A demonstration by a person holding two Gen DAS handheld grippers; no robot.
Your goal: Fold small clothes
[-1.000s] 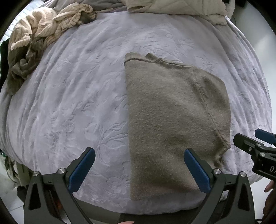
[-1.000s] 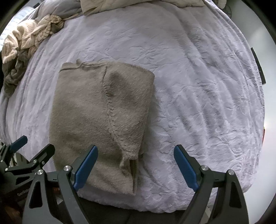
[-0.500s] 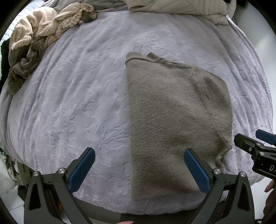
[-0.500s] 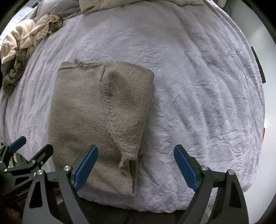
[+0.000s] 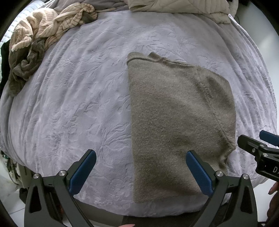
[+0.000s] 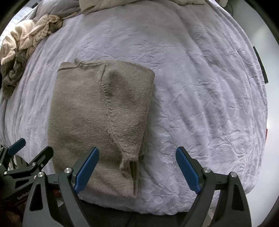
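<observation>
**Folded sweater lies flat at the near edge of the bed**

The taupe knitted sweater (image 5: 174, 122) (image 6: 97, 122) lies folded into a long rectangle on the lavender bed cover (image 5: 78, 96) (image 6: 200, 87), its near end close to the bed's front edge. A sleeve is folded over its right side, with a seam running down it, and layered edges show at the near right corner. Wide bare cover lies to either side and beyond it. A heap of cream striped and dark olive clothes (image 5: 40, 40) (image 6: 22, 48) sits well apart at the far left corner; a beige quilt (image 5: 177, 7) lies along the far edge.

The left tongs (image 5: 141, 171) and right tongs (image 6: 137, 172) both stand spread wide and empty, above the sweater's near end.

Since a second ago, the sweater has kept its place; the views have barely shifted.
</observation>
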